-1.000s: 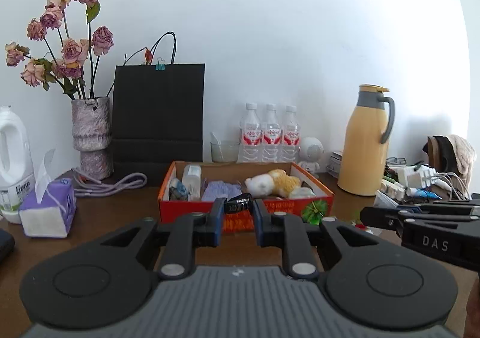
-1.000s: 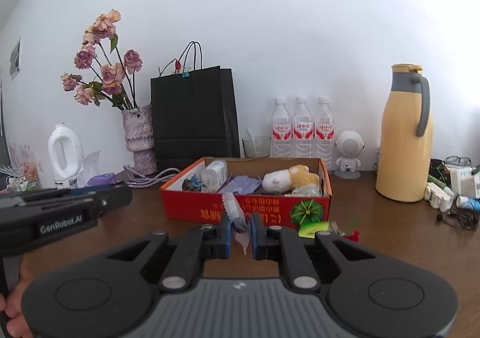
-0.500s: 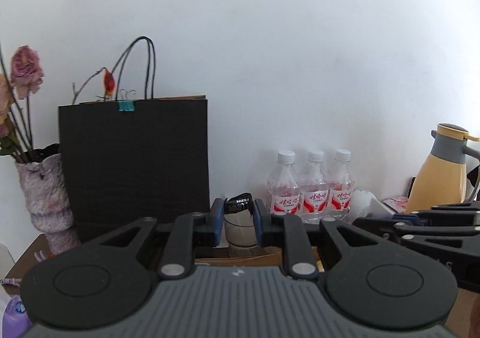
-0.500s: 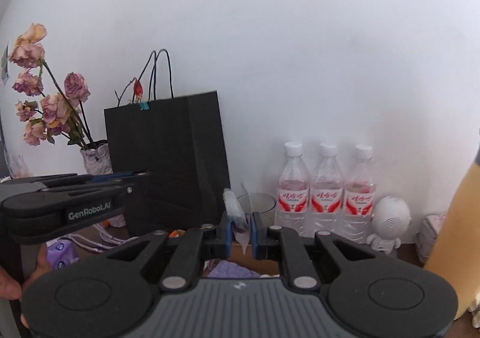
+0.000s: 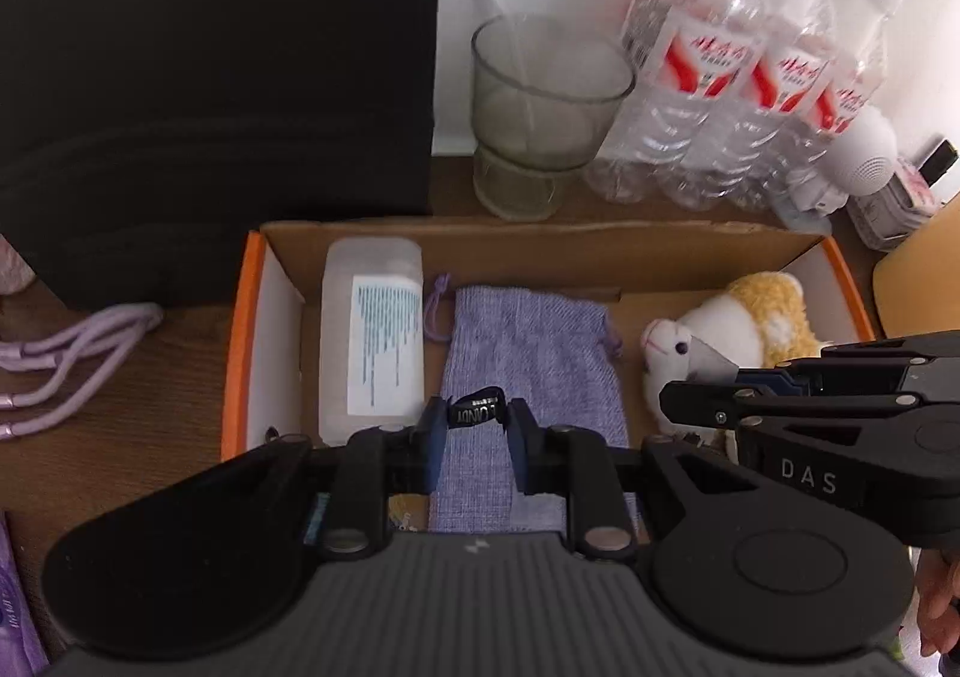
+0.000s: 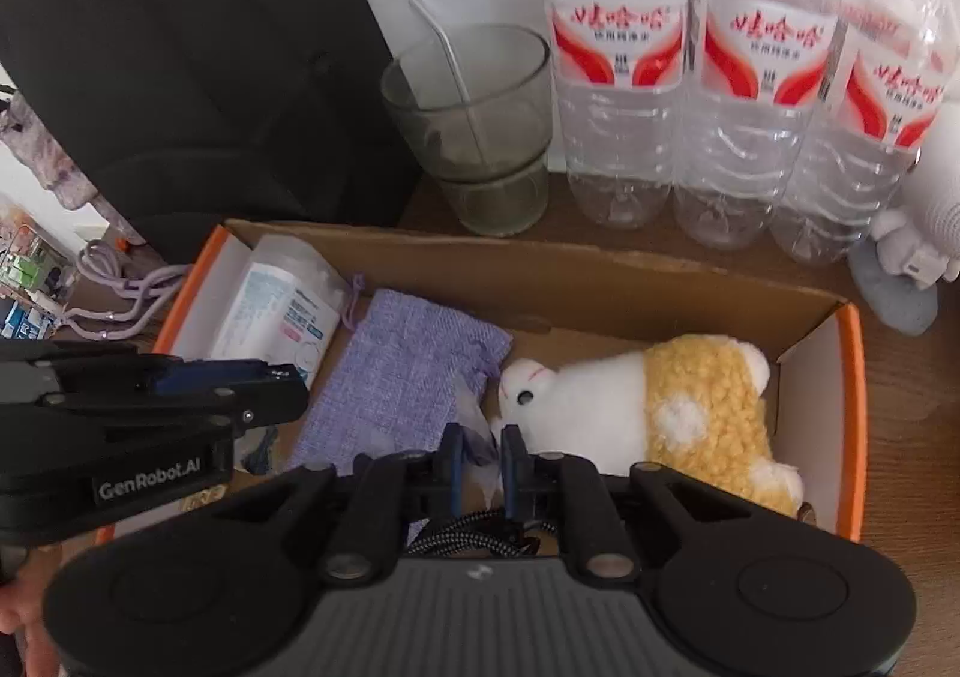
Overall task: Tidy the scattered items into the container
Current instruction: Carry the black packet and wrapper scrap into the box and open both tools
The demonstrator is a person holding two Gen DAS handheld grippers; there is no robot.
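The orange-rimmed cardboard box (image 5: 240,353) lies right under both grippers. Inside it are a white plastic pack (image 5: 372,335), a purple cloth pouch (image 5: 528,371) and a white and yellow plush animal (image 5: 732,335). My left gripper (image 5: 474,416) points down over the pouch, shut on a small black band with white lettering (image 5: 474,410). My right gripper (image 6: 478,446) hangs between the pouch (image 6: 402,377) and the plush (image 6: 660,407), shut on a crumpled clear plastic wrapper (image 6: 474,425). Each gripper shows side-on in the other's view.
Behind the box stand a black paper bag (image 5: 216,77), a glass with a straw (image 6: 474,137) and three water bottles (image 6: 750,95). A white round speaker (image 5: 864,155) is at the far right, a purple cable (image 5: 66,365) on the table to the left. A braided cord (image 6: 462,542) lies in the box's near part.
Both grippers have travelled from in front of the box to above it and tipped steeply downward. The band and the wrapper stay clamped in them.
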